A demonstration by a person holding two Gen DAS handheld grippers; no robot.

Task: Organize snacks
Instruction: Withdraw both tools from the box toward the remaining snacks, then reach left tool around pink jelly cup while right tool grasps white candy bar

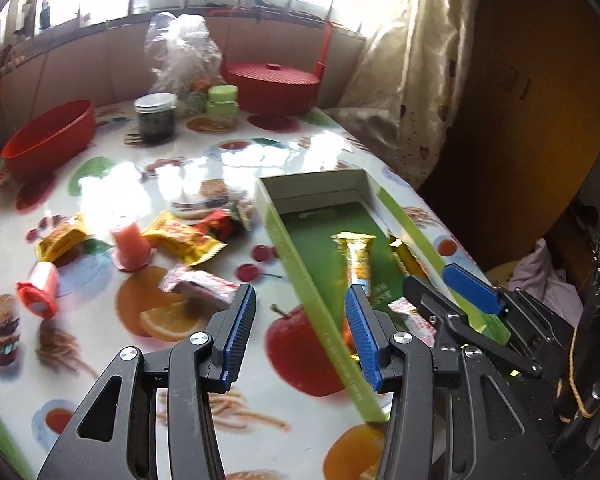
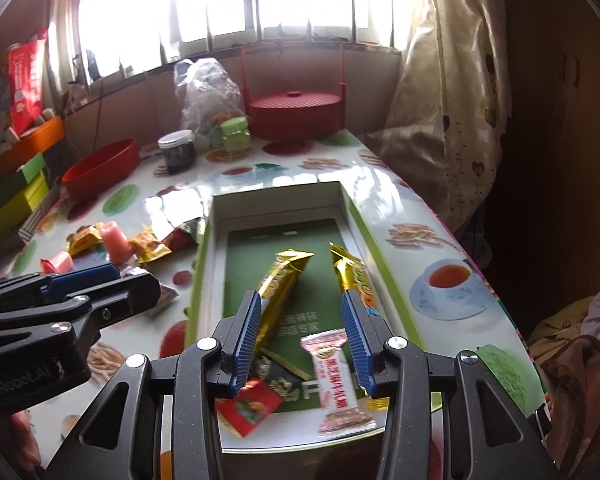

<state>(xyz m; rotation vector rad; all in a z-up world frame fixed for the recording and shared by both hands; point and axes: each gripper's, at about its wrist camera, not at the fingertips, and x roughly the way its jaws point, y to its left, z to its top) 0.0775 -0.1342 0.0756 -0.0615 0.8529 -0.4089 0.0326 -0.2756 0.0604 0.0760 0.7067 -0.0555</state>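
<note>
A green-sided open box (image 2: 364, 216) lies on the fruit-print table (image 1: 284, 168). It holds two gold bars (image 2: 284, 280), (image 2: 354, 276), a pink-and-white packet (image 2: 336, 380) and a red packet (image 2: 248, 404). My right gripper (image 2: 300, 324) is open and empty, hovering over the box. My left gripper (image 1: 300, 328) is open and empty above the table, straddling the box's left wall (image 1: 300, 272). Loose snacks lie left of the box: yellow packets (image 1: 180, 236), a pink jelly cup (image 1: 128, 248), a tipped cup (image 1: 40, 288) and a pink-white packet (image 1: 204, 284).
A red bowl (image 1: 48, 136), a dark jar (image 1: 156, 116), a green jar (image 1: 222, 104), a clear plastic bag (image 1: 184, 48) and a red lidded basket (image 1: 272, 84) stand at the back. A curtain (image 1: 412, 80) hangs right. Stacked boxes (image 2: 16, 192) sit far left.
</note>
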